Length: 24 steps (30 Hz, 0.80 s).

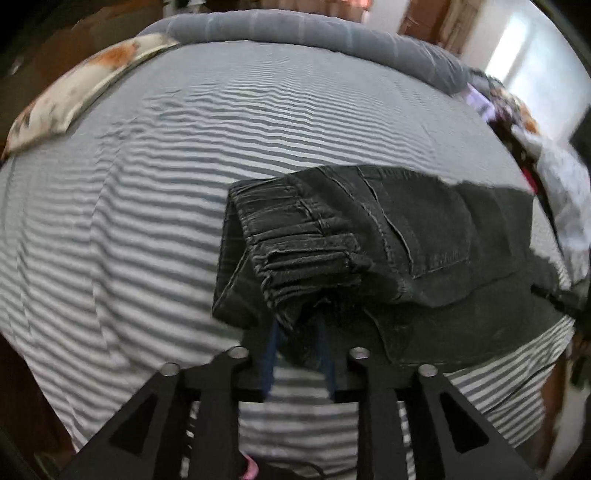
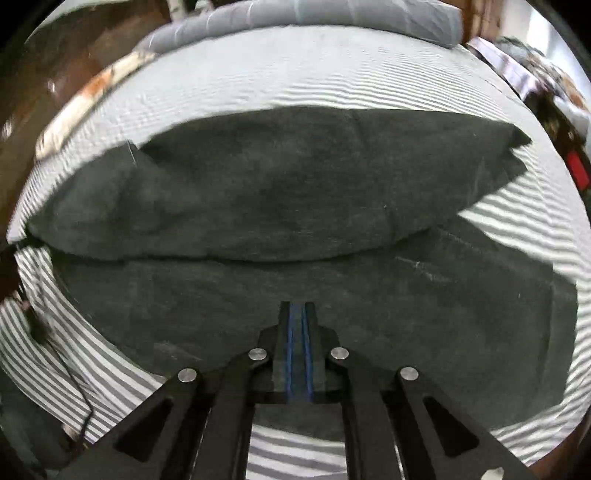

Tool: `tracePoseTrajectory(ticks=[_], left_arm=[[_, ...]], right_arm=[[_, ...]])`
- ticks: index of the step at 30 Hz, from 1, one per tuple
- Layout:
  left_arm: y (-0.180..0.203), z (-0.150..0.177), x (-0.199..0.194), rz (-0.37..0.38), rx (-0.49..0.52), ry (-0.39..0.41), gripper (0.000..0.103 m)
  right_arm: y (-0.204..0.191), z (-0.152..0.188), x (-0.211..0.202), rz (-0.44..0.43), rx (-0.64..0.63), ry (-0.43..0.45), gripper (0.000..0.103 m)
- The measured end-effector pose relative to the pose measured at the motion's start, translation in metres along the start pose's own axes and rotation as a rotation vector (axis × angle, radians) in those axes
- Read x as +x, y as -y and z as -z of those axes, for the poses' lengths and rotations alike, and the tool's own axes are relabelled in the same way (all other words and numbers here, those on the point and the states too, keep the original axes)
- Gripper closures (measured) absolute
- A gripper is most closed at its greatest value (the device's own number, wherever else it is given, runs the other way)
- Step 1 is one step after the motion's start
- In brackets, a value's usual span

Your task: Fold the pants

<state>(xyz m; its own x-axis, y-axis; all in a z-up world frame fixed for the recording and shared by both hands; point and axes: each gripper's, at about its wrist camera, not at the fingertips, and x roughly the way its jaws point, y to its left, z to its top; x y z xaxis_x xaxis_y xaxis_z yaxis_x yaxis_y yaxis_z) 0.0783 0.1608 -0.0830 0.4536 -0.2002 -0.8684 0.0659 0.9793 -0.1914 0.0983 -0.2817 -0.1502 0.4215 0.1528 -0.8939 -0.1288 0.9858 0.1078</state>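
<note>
Dark grey jeans (image 1: 424, 229) lie folded lengthwise on the striped bed sheet (image 1: 129, 221). Their waistband (image 1: 295, 240) points left in the left wrist view. My left gripper (image 1: 299, 326) stands at the waistband's near edge with its blue pads (image 1: 271, 354) apart. The cloth's edge drapes over the tips, and striped sheet shows between the fingers. In the right wrist view the pant legs (image 2: 295, 192) spread wide, one layer over another. My right gripper (image 2: 297, 305) hovers over the near layer. Its pads stand almost together with only a thin slit and no cloth visible between them.
A patterned pillow (image 1: 74, 92) lies at the bed's far left and a rolled grey blanket (image 1: 295, 33) along the far edge. Mixed clothes (image 1: 517, 122) are heaped at the right. A thin dark cable (image 2: 62, 362) trails over the sheet's near left edge.
</note>
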Motion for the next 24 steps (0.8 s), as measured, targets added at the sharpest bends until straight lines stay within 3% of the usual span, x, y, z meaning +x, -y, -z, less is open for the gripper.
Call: tracePoseTrajectory(ticks=[2,6,10,12,17,22,24], left_arm=[[-0.009,0.004,-0.012,0.068,-0.071,0.011,0.067],[-0.022,0.010,-0.023,0.265,-0.261,0.013,0.060],[-0.030,0.014,-0.009,0.439,-0.453,-0.035,0.054],[-0.033,0.013,0.001,0.498,-0.542,-0.057,0.049],[-0.045,0.005,0.021,0.549,-0.710,-0.072,0.043],[-0.043,-0.002,0.043,0.472,-0.768,-0.103,0.043],[-0.042,-0.002,0.047,0.435,-0.765,-0.084,0.050]], right_arm=[[-0.003,0.006,-0.007,-0.038,0.041,0.021,0.092],[-0.012,0.026,-0.009,-0.121,0.125,0.039,0.085],[-0.022,0.036,-0.001,-0.242,0.241,0.020,0.070],[-0.026,0.036,0.003,-0.276,0.273,0.014,0.068],[-0.027,0.032,0.010,-0.302,0.318,0.015,0.062],[-0.007,0.034,0.020,-0.339,0.430,0.028,0.062],[0.000,0.036,0.026,-0.351,0.473,0.030,0.062]])
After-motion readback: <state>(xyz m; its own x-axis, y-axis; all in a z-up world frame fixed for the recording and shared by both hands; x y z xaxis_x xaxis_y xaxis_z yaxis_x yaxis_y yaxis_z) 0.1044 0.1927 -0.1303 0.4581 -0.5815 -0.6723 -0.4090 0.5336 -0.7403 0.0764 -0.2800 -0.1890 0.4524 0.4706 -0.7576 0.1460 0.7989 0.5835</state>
